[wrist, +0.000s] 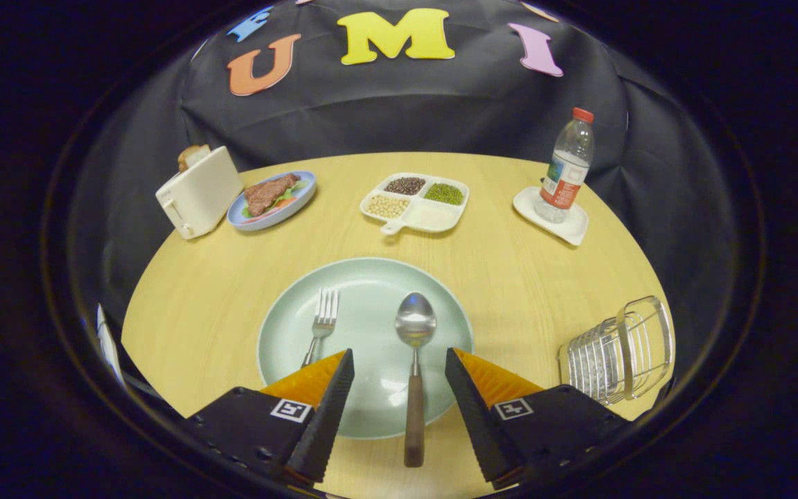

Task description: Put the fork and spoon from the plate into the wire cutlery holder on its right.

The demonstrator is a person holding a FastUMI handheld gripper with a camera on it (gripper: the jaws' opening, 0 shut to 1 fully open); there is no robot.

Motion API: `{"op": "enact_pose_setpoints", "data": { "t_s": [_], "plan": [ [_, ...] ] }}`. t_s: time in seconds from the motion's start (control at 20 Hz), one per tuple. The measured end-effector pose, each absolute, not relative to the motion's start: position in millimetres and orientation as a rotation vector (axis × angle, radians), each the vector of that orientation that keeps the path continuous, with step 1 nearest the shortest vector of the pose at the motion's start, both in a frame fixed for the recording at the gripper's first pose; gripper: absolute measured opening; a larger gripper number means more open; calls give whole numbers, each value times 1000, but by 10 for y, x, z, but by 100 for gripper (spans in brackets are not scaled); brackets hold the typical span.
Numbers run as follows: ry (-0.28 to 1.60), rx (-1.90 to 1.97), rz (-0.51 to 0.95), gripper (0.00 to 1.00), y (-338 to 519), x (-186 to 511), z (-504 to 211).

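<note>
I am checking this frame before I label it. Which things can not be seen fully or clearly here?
- Fork handle on the plate, gripper view: its lower end is hidden behind one finger of the open gripper.
- Wire cutlery holder: its near lower corner is covered by the gripper body.
- Toaster: the item in its slot is too small to identify.
- Bottle: label too small to make out.
</note>
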State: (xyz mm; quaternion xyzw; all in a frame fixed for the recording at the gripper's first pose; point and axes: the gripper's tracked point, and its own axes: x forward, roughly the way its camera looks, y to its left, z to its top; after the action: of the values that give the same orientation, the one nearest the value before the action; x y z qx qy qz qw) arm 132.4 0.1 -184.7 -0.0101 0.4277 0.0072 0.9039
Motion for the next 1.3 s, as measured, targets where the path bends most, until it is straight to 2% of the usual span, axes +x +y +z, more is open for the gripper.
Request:
{"op": "enact_pose_setpoints", "data": {
  "t_s": [0.1,0.2,0.35,0.4,0.45,0.5,0.55,0.6,0.65,0.7,0.75,0.8,1.3],
  "plan": [
    [946,5,3,73,20,1325,-1939],
    [1009,3,-35,58,-11,1292,-2027],
    [1073,-3,-94,49,-90,1289,-2140],
    [1090,12,-93,38,-72,1295,-2151],
    [1105,20,-96,39,-66,1310,-2181],
    [1108,44,-82,31,-62,1315,-2179],
    [1129,54,-90,16,-64,1309,-2166],
    [1135,61,-90,10,-57,1324,-2168],
    [1145,57,-92,10,-77,1341,-2133],
    [1147,61,-89,5,-79,1323,-2135],
    [1155,48,-93,5,-94,1301,-2175],
    [1153,37,-90,1,-99,1303,-2147],
    [1077,96,-40,1,-124,1177,-1649]
  ]
}}
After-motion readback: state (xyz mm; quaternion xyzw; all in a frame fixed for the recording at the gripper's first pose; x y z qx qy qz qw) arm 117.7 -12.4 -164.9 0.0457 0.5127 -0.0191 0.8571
